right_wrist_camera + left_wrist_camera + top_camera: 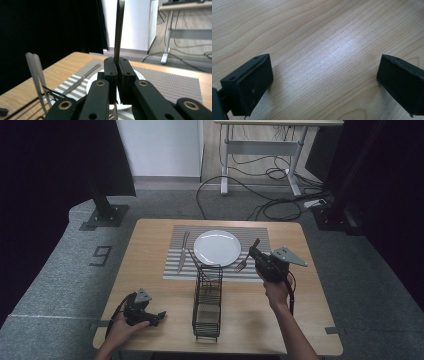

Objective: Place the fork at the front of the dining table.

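1. Fork, knife and plate sit on a big light wooden table [150,300], so the job looks like laying a place for a meal, though that is only a guess.
2. A grey striped place mat [255,235] lies on the far half of the table.
3. A tall black wire cutlery basket [207,302] stands at the near edge of the mat. One thin silver piece [37,75] leans up in it; what kind it is cannot be told.
4. A round white plate [217,248] rests on the middle of the mat.
5. The right gripper [256,254] is up in the air just right of the plate. Its jaws are squeezed tight on the handle of a silver metal fork [242,265], whose prongs point down at the mat beside the plate.
6. The left gripper [159,316] rests low on the near left part of the table. Its jaws stand wide apart with nothing between them.
7. A long silver table knife [182,251] already lies on the mat, left of the plate.
8. Plate and knife look done. The fork has not been put down yet, and the piece in the basket may come after.
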